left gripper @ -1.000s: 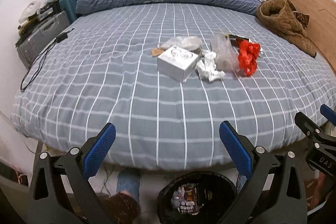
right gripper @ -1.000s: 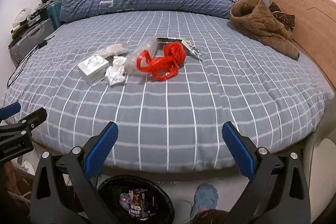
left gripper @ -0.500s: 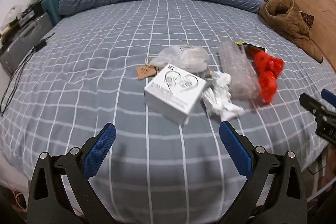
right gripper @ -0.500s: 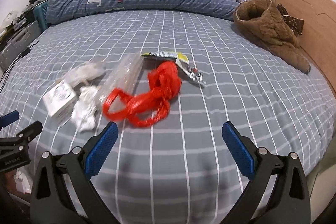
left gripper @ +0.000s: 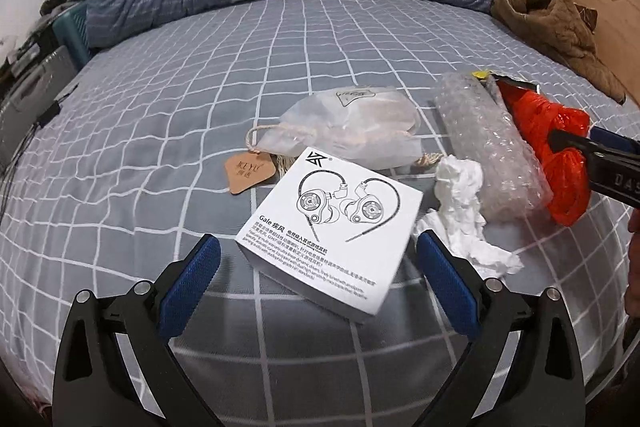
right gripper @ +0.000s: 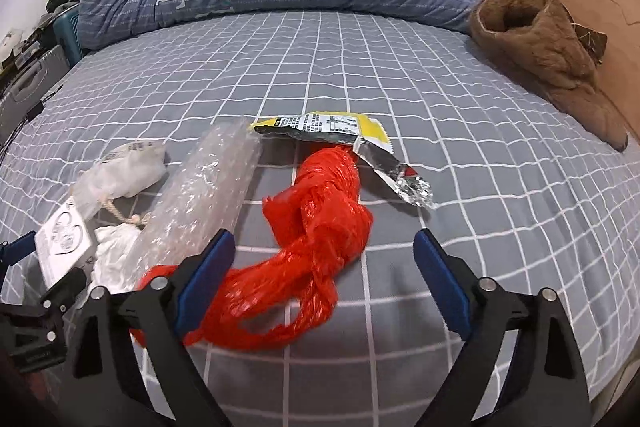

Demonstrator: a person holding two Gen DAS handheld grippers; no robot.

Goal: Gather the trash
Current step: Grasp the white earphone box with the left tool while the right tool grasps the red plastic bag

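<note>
On the grey checked bed sheet (right gripper: 400,75), the trash is lying in a loose cluster. The crumpled red plastic bag (right gripper: 316,235) is sitting between the fingers of the right gripper (right gripper: 320,283), which have just been closing but are not yet pinching it. It is probably light, soft and slippery, so the bunched middle looks the best hold.

The left gripper (left gripper: 318,285), fingers spread wide, is framing the white cardboard earphone box (left gripper: 334,227), likely stiff and light; its side walls suit a grip.

The translucent drawstring pouch (left gripper: 348,127) is lying shut (contents unclear). The clear bubble-wrap roll (left gripper: 486,147) and the yellow foil snack wrapper (right gripper: 340,131) are resting nearby.
</note>
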